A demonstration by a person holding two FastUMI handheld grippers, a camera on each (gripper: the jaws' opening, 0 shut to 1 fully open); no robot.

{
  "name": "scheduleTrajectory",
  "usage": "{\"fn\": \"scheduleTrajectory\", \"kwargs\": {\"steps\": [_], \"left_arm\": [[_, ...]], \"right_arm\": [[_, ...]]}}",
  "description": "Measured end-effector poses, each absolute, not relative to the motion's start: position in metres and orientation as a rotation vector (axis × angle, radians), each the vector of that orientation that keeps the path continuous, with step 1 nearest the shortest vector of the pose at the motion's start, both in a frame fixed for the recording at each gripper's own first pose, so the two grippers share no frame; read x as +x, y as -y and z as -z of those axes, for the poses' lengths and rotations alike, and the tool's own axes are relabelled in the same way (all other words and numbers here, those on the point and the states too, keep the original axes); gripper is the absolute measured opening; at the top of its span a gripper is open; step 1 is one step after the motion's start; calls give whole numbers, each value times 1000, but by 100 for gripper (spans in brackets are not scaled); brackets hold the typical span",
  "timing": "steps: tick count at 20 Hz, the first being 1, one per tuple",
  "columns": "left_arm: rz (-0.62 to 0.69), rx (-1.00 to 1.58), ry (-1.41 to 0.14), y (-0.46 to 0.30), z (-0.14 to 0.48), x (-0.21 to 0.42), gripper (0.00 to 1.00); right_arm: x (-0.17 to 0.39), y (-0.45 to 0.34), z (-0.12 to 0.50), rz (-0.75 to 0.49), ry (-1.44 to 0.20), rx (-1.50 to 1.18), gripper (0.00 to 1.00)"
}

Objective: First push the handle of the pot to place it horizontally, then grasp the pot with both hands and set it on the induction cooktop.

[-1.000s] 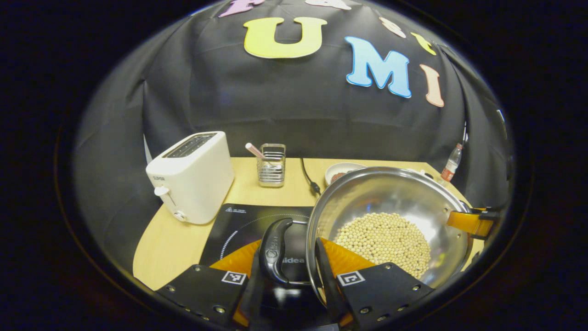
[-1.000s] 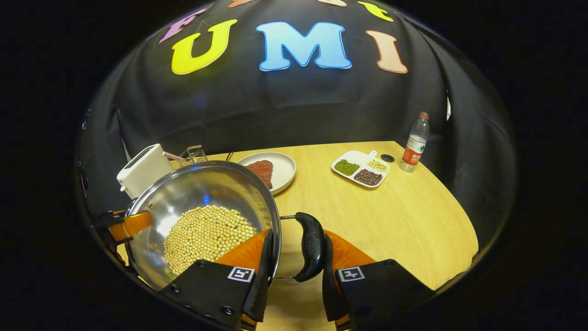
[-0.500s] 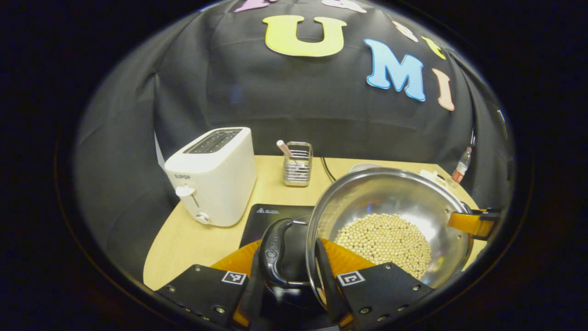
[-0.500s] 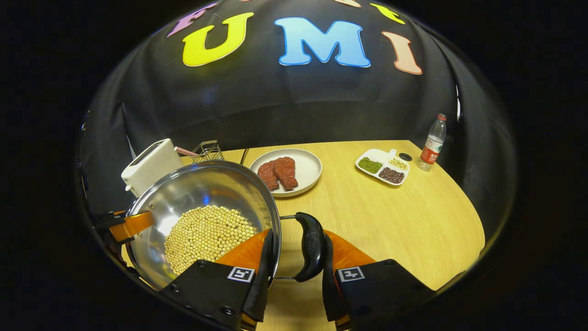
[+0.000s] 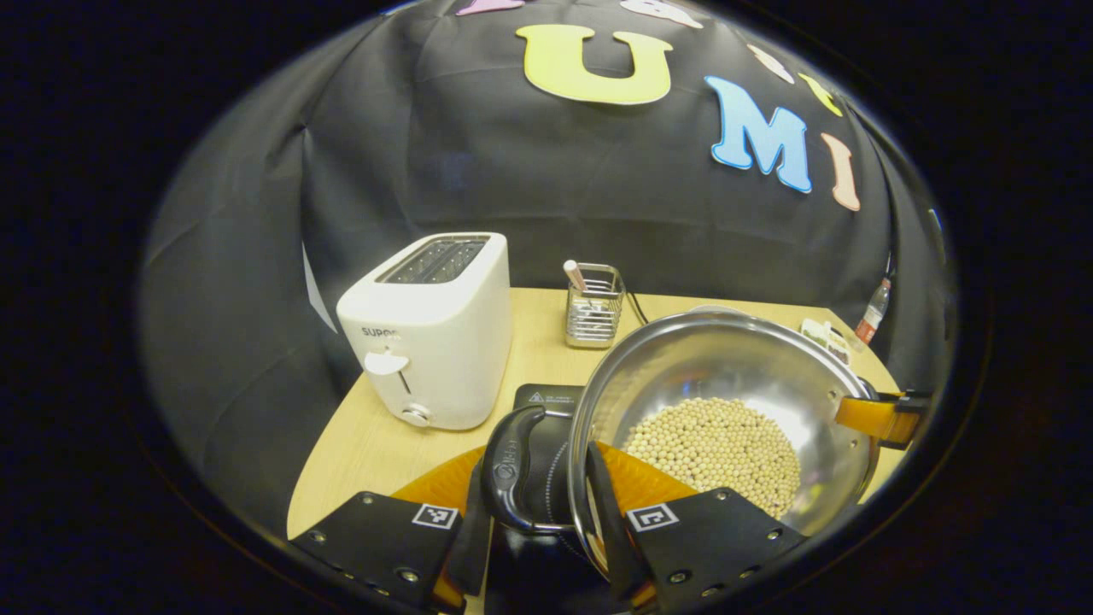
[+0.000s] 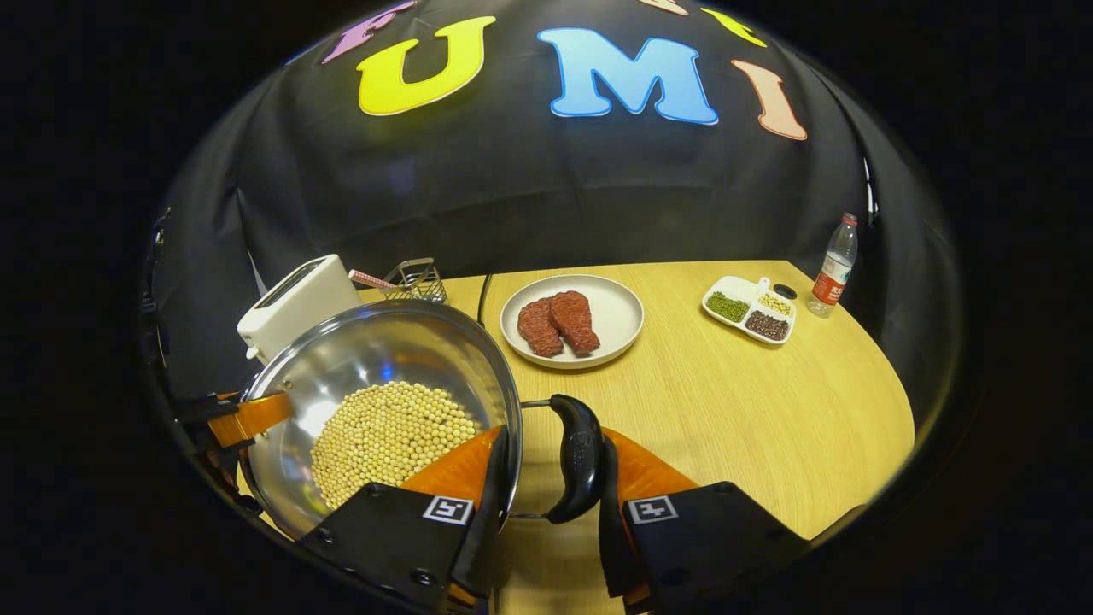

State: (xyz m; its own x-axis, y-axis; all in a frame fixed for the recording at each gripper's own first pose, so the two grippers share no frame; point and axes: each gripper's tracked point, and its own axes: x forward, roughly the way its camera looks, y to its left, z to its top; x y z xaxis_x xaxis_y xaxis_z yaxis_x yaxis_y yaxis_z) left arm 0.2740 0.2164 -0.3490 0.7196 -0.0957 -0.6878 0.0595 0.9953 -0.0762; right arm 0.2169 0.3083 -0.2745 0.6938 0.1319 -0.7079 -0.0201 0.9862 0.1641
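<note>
Pot [image 5: 726, 410] w/ pale beans in air betw. both grippers, above induction cooktop [image 5: 546, 401] near desk [image 6: 726, 410] left edge, beside toaster [image 5: 431, 342]. Left gripper [image 5: 538, 547] closed round left handle [image 5: 512, 470], fingers nearly together; right gripper [image 6: 546, 547] same on right handle [image 6: 581, 457], one finger at pot rim. Step in hand: carry, second part of task. Next, my judgement: centre pot over cooktop, lower level, both sides equal so beans not spill, then release
</note>
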Motion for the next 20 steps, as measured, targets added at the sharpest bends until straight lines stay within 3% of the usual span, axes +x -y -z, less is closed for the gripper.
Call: {"fn": "scheduleTrajectory", "kwargs": {"steps": [4,5,9,14,15,16,17,18,19,20], "left_arm": [[84,-53,-772,-230,357,276,57],[80,-58,-771,-233,358,275,56],[73,-62,-772,-242,359,272,57],[76,-53,-768,-243,363,272,60],[56,-45,-755,-247,361,273,53],[42,-43,-736,-249,358,276,73],[34,-50,-716,-248,353,278,73],[27,-55,-701,-248,349,279,69],[19,-57,-692,-250,346,278,69],[11,-57,-683,-251,342,277,70]], "right_arm": [[217,-322,277,-96,-812,143,52],[218,-324,278,-99,-813,141,48],[219,-332,280,-105,-820,145,48],[221,-335,281,-114,-831,167,55],[221,-336,280,-118,-830,170,58],[221,-337,278,-124,-822,171,59],[224,-338,274,-131,-798,172,59],[226,-338,265,-140,-767,175,64],[229,-335,259,-137,-743,171,90],[229,-332,255,-136,-723,163,100]]}}
